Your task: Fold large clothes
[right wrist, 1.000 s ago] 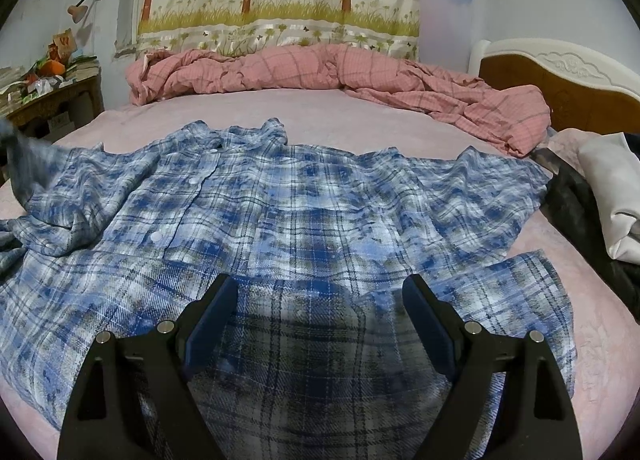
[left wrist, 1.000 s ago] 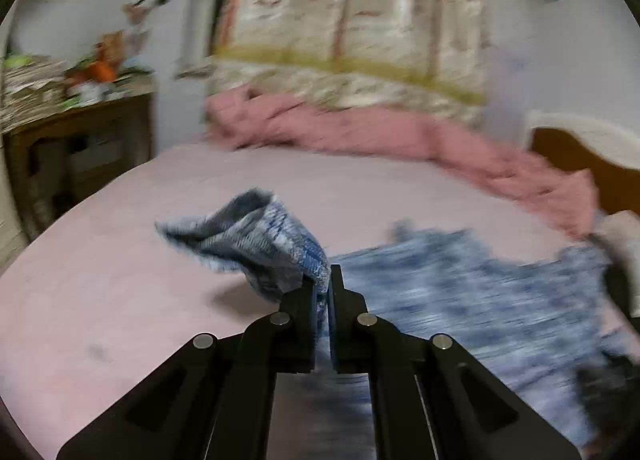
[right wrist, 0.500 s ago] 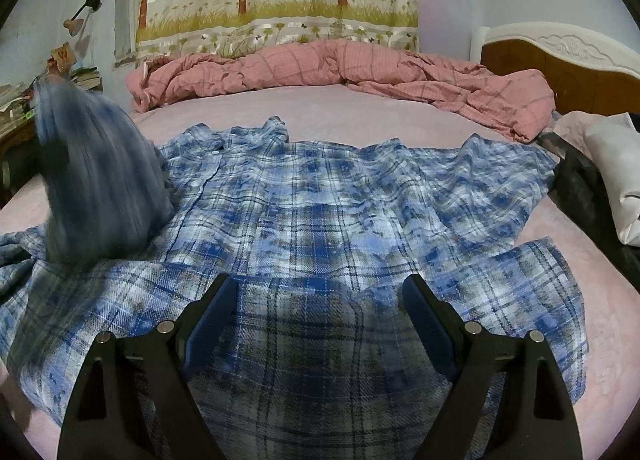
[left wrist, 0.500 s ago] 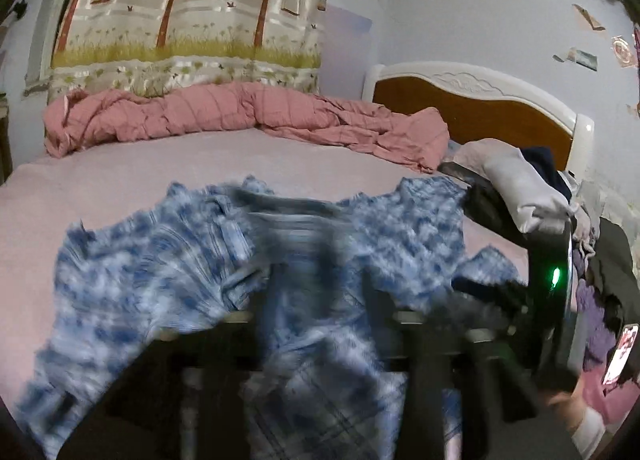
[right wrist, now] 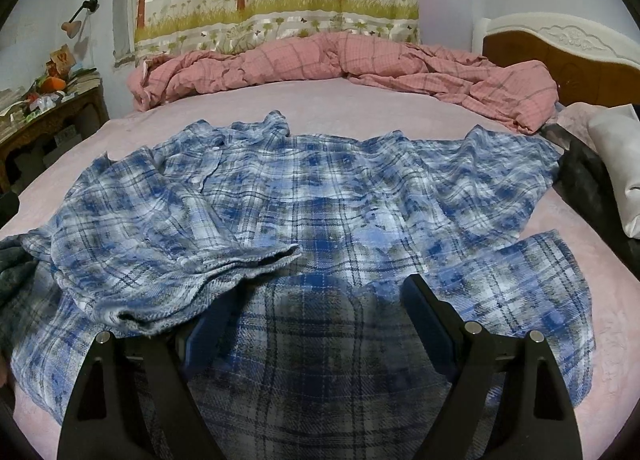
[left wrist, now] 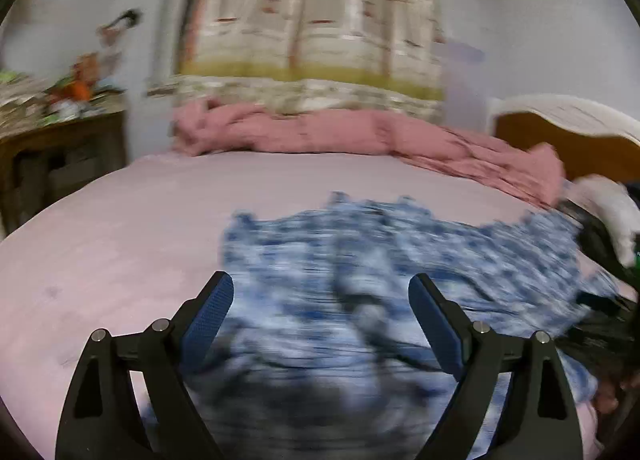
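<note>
A large blue-and-white plaid flannel shirt (right wrist: 320,196) lies spread face up across the pink bed sheet (right wrist: 360,100), collar toward the rumpled pink checked duvet (right wrist: 340,60) at the far side. Its left sleeve (right wrist: 192,260) is folded inward, the cuff lying on the chest panel, while the other sleeve (right wrist: 516,288) lies out flat to the right. The left claw (left wrist: 320,312) has just been opening and now stands wide with nothing pressed between its blue pads; the left wrist view is smeared, so only blurred plaid cloth shows beneath it. The right claw (right wrist: 312,320) is spread wide too, hovering over the lower hem without gripping anything. The step in hand looks like bringing the sleeves in before folding the body. To do it well, the folded sleeve probably wants smoothing, since it bunches near the shoulder, and the right sleeve should be picked up near the cuff and laid across to mirror it, keeping its edge parallel to the side seam. Pinching only one layer matters, as the cloth is soft and would likely drag the panel below along with it.
</note>
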